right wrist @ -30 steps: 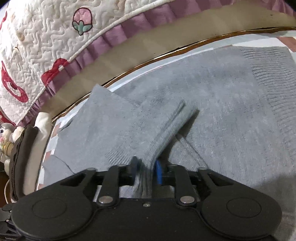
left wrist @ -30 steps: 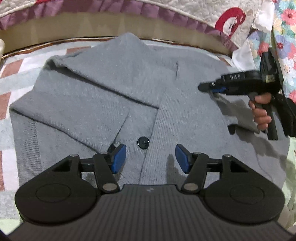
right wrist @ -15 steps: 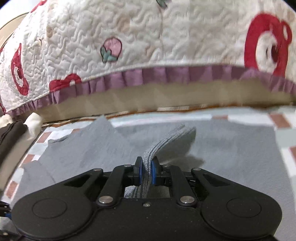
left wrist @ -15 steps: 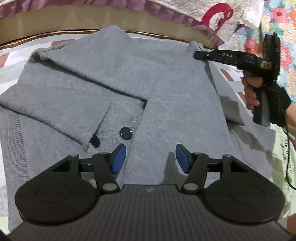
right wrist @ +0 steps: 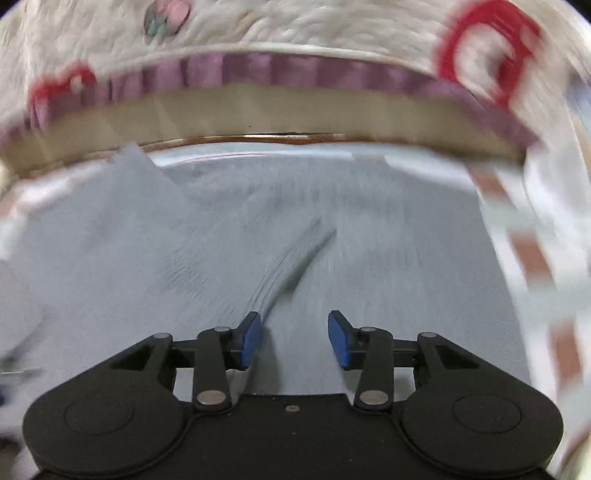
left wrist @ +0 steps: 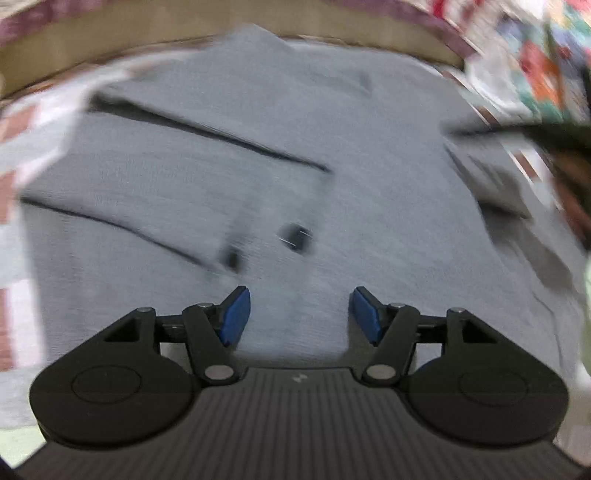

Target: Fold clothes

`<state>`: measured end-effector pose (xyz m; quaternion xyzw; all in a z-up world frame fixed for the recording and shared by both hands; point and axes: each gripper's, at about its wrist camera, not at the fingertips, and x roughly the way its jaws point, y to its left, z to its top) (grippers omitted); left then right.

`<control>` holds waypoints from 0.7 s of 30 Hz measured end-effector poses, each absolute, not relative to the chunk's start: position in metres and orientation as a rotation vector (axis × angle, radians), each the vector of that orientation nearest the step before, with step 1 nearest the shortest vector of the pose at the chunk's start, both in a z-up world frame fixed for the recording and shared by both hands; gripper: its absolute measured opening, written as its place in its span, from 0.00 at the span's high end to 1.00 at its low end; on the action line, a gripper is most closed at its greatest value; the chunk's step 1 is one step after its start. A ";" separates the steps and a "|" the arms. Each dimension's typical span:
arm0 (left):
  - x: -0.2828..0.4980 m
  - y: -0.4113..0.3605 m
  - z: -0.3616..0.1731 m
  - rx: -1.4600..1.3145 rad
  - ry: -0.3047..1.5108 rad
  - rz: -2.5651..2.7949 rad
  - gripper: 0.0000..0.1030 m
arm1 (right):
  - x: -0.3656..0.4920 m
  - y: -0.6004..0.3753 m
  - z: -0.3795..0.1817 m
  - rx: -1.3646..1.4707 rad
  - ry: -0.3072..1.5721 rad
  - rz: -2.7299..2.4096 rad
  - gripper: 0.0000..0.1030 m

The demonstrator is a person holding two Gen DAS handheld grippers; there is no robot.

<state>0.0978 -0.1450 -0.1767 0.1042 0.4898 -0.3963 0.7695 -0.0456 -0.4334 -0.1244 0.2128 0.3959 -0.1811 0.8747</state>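
A grey knitted cardigan lies spread flat, its dark button just ahead of my left gripper. That gripper hovers over the front panel, open and opening slightly, with nothing between its blue pads. In the right wrist view the cardigan fills the middle. A ribbed sleeve cuff slants down to the left pad of my right gripper. Its jaws are opening and the pads press on nothing. A dark blur at the right edge of the left wrist view is the right gripper. Both views are motion-blurred.
A white quilt with red patterns and a purple frill hangs over a tan wooden edge behind the cardigan. A checked sheet lies under it. Floral fabric and a hand are at the right.
My right gripper was shut on the sleeve cuff and has now opened and let it go. The cuff has dropped onto the cardigan. The left gripper stays open over the front panel.
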 end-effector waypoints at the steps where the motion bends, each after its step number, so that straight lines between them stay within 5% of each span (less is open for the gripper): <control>1: 0.107 -0.133 -0.171 0.174 1.051 -0.811 0.41 | -0.069 -0.427 -0.121 0.539 0.792 -0.252 0.47; 10: 0.157 -0.025 -0.175 0.070 1.118 -0.212 0.41 | -0.141 -0.363 -0.157 0.943 1.059 0.418 0.42; 15: 0.161 0.024 -0.167 -0.234 1.154 -0.240 0.37 | -0.122 -0.339 -0.170 0.808 1.146 0.394 0.42; 21: 0.159 -0.002 -0.188 -0.152 1.302 -0.383 0.29 | -0.112 -0.329 -0.163 0.663 1.097 0.411 0.43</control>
